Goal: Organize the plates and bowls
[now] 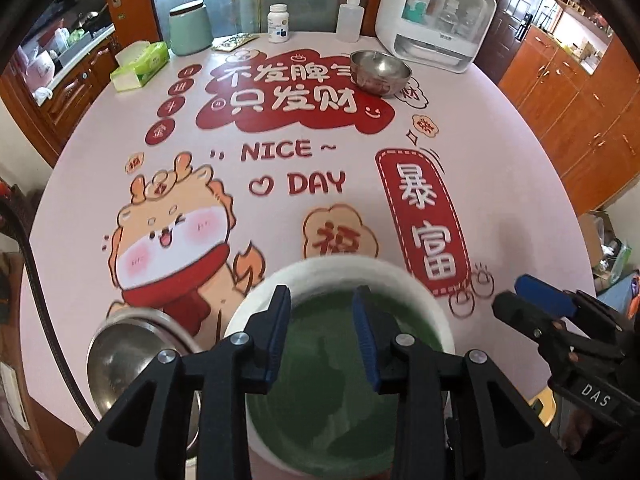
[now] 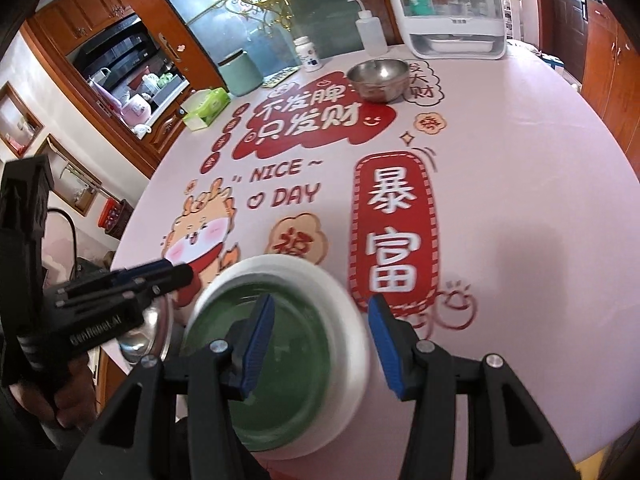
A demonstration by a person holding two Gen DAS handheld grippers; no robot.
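Note:
A white bowl with a green inside (image 1: 340, 360) (image 2: 276, 364) sits at the near edge of the round table (image 1: 500, 208), its rim blurred. My left gripper (image 1: 323, 292) hangs over its inside, open, with nothing between the fingers. In the right wrist view my right gripper (image 2: 321, 300) is open and straddles the bowl's right rim, one pad over the green inside and one outside, neither pressing. A steel bowl (image 1: 132, 356) (image 2: 148, 332) lies just left of the white bowl. A second steel bowl (image 1: 380, 72) (image 2: 378, 78) stands at the far side. Each view catches the other gripper (image 1: 516, 296) (image 2: 186, 274).
At the far edge stand a white countertop cabinet (image 1: 436, 20) with bottles inside, a squeeze bottle (image 1: 349, 20), a pill bottle (image 1: 278, 24), a mint canister (image 1: 190, 28) and a green tissue box (image 1: 140, 66). Wooden cupboards (image 1: 580, 100) line the right.

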